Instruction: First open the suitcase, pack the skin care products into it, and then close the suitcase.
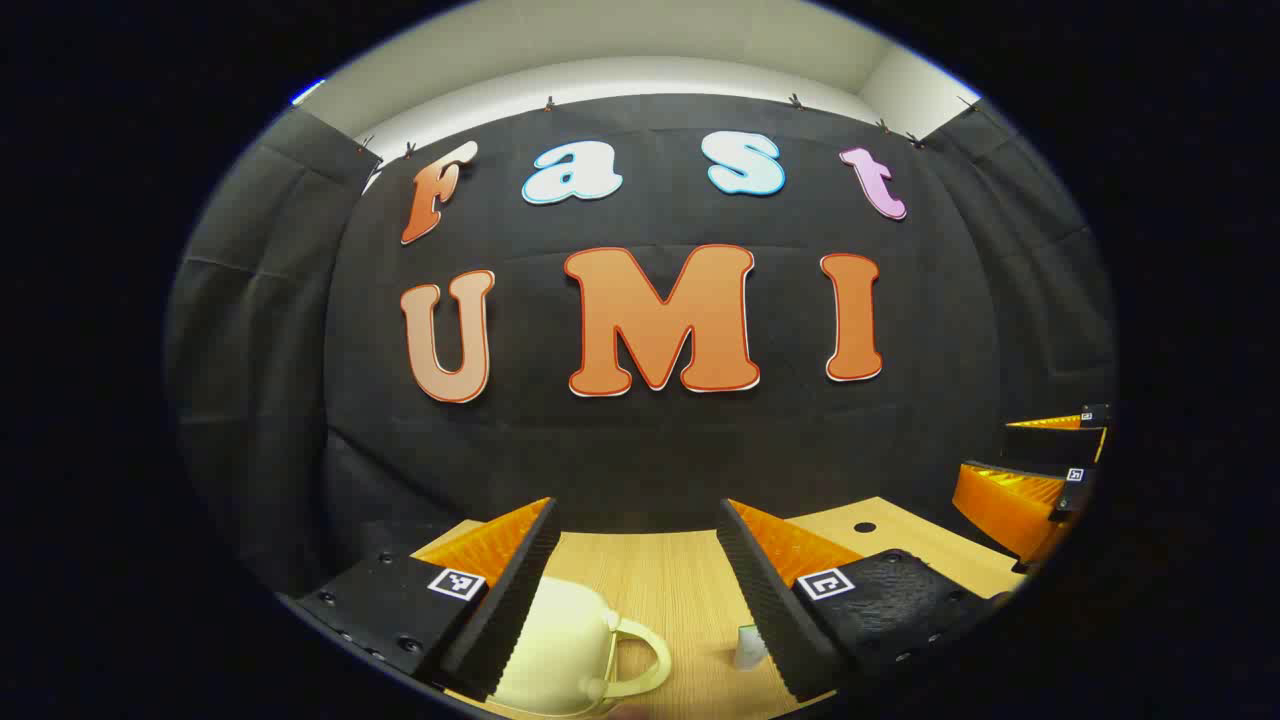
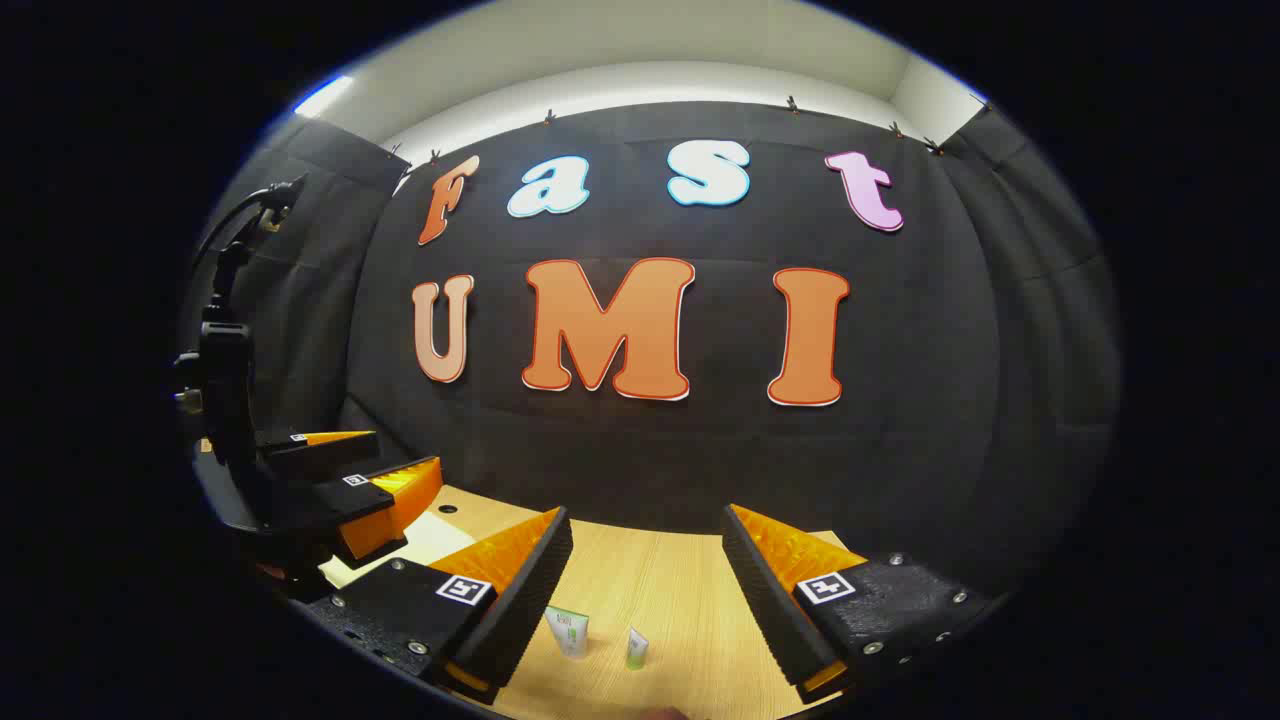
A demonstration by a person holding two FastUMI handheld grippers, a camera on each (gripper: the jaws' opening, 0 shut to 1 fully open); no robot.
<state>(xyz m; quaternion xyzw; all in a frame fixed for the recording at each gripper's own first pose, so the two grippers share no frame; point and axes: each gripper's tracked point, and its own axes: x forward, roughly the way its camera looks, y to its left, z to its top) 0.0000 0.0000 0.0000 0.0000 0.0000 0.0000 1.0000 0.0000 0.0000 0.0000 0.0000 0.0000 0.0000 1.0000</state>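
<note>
From where the left gripper (image 1: 640, 560) hangs above the wooden table (image 1: 640, 585), its two fingers stand well apart with nothing between them. Low on the left, just past its left finger, sits the pale cream suitcase (image 1: 555, 650), closed as far as I can tell, rounded at the corner, with a curved handle (image 1: 640, 655) of the same cream sticking out toward the right. Just beside the right finger stands a small white tube (image 1: 748, 647), too small for any writing to be made out. Far to the right edge the right gripper (image 1: 1040, 470) shows, apart from everything.

In the right gripper view, the left gripper (image 2: 345, 470) is at the far left above a pale patch of the suitcase (image 2: 420, 540). The right gripper (image 2: 645, 565) is spread wide and empty. Below its gap, two small white tubes stand on the table: a wider one (image 2: 570, 630) with green print I cannot read, and a slimmer one with a green base (image 2: 636, 648) near it, not touching.
</note>
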